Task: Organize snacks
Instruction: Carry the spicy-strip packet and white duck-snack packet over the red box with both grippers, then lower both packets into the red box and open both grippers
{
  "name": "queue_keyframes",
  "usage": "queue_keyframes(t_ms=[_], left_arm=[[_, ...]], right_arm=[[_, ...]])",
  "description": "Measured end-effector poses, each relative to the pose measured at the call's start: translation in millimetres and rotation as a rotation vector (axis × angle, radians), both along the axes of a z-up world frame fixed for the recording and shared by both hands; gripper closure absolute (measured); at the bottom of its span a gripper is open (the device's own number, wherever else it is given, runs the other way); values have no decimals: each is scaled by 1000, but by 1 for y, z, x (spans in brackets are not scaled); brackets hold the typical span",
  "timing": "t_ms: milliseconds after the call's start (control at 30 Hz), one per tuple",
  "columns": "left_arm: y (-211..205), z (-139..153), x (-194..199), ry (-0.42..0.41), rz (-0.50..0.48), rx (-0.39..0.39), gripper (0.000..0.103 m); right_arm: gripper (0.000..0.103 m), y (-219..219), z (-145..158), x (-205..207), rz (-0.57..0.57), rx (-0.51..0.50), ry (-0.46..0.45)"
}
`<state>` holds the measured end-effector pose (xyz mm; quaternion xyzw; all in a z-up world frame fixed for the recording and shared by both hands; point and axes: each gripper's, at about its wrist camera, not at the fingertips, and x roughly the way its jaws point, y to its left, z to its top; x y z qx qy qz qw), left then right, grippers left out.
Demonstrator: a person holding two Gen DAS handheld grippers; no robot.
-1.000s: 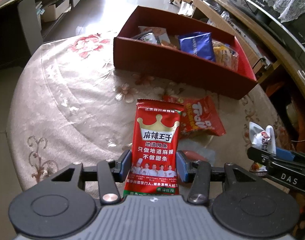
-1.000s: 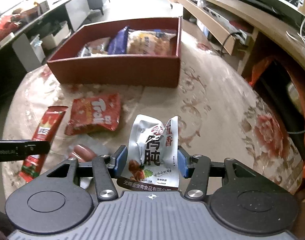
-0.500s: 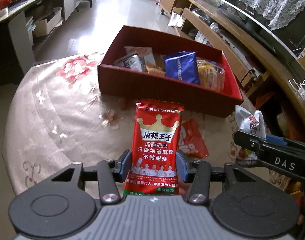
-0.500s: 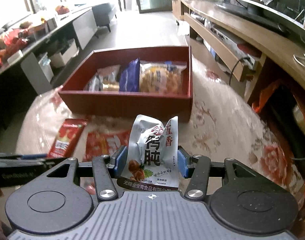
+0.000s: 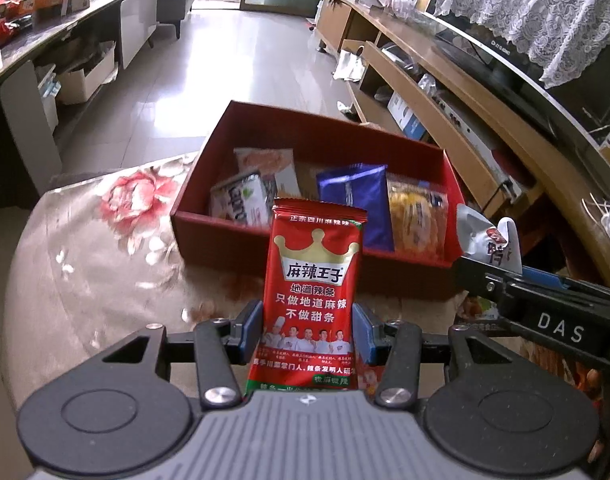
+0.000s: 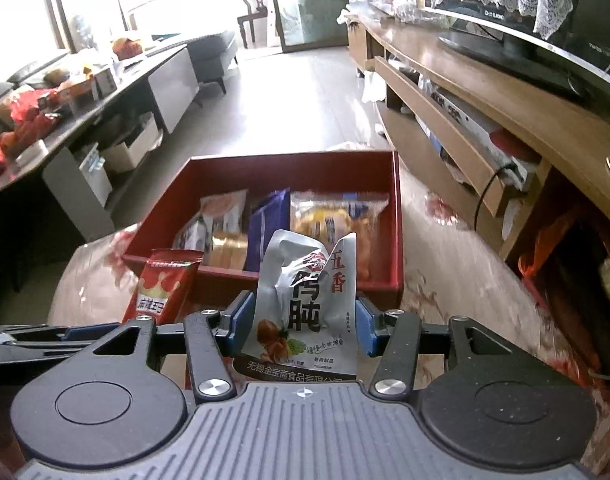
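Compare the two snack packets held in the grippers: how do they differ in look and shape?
The red packet is flat, smooth and rectangular; the silver packet is crumpled, with a notched top edge. The red packet shows a gold crown and chefs; the silver packet bears large black characters. Both stand upright, clamped in the left gripper and right gripper, short of the red box.

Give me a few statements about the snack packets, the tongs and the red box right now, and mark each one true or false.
1. The left tongs hold a red spicy-strip packet. True.
2. The right tongs are empty. False: they grip a silver packet.
3. The red box already holds a blue packet. True.
4. The red box sits on the floor. False: it rests on the floral tablecloth.
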<state>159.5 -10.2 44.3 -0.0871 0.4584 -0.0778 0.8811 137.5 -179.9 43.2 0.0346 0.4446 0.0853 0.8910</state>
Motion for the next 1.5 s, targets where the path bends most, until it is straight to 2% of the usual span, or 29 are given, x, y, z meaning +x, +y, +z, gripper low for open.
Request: queue_keyframes(t_ms=[367, 733, 833, 933, 1167, 1500], left_arm=[[-8, -1, 46, -18, 10, 25, 53], [-12, -15, 85, -12, 34, 56, 53], [-13, -19, 93, -16, 43, 70, 55], [-11, -22, 102, -16, 48, 53, 61], [-14, -29, 111, -17, 56, 84, 63], [-10, -26, 115, -12, 74, 60, 62]], right_arm=[[43, 11, -3, 44, 22, 1, -6], [43, 13, -16, 79, 11, -6, 13], [43, 14, -20, 84, 12, -18, 18], [43, 15, -24, 91, 14, -30, 25], [41, 21, -39, 103, 32, -69, 56], [35, 18, -38, 111, 19, -69, 38]])
